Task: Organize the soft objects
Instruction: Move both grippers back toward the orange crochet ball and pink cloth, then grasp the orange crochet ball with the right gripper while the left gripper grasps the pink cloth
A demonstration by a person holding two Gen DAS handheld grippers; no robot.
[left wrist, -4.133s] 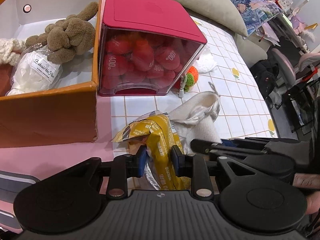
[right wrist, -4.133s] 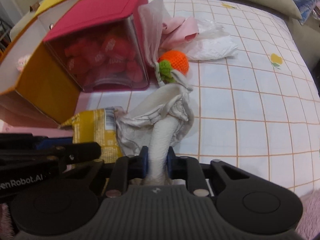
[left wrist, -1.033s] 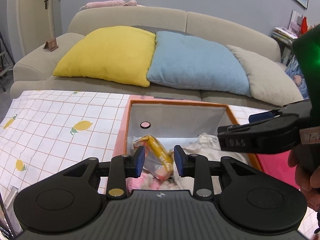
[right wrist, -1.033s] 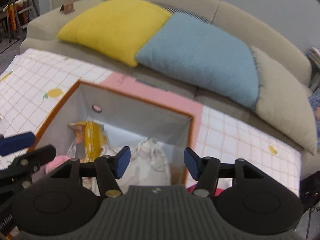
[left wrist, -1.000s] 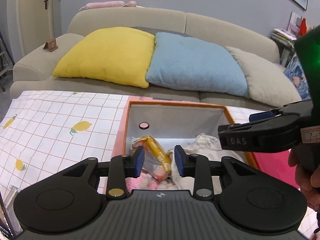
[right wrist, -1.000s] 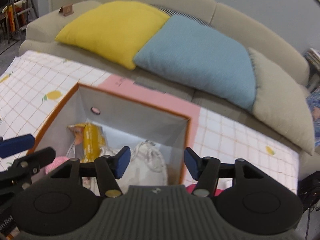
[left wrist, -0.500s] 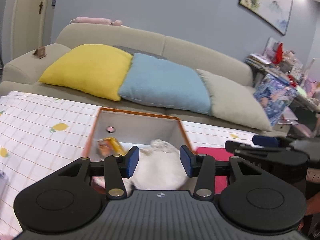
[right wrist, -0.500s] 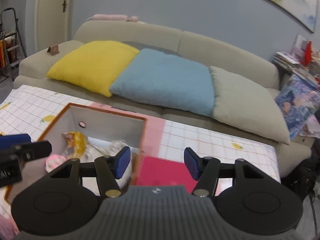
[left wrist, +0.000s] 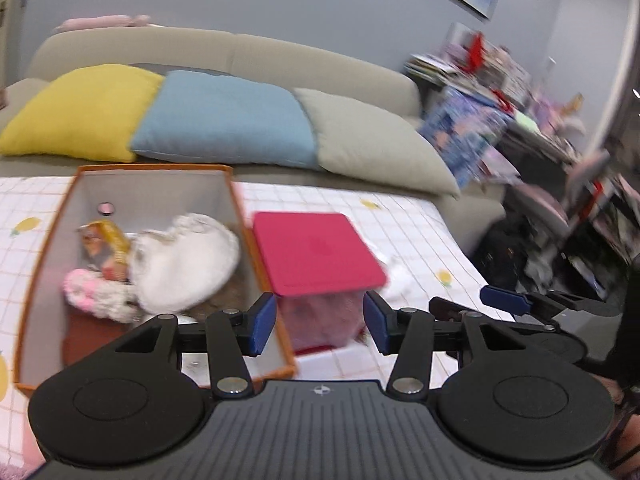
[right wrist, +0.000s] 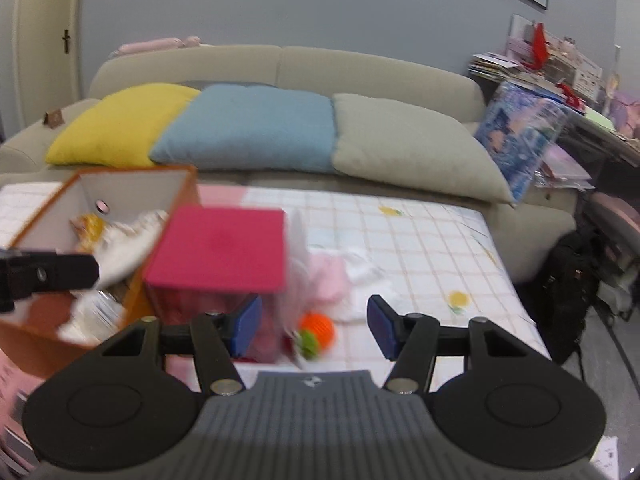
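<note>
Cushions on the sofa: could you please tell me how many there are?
3, side by side: a yellow cushion at the left, a blue cushion in the middle, a grey cushion at the right.

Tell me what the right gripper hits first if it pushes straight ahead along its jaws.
Probably the orange knitted toy on the tablecloth, which lies between the open, empty jaws of the right gripper, just right of the pink-lidded container. The view is blurred, so depth is uncertain.

Readable text: none, both views are blurred by motion.
Yellow packet [left wrist: 105,236] in the orange box [left wrist: 42,264]: print too smeared to read.
Red lid [right wrist: 220,250] beside the box: no words.
</note>
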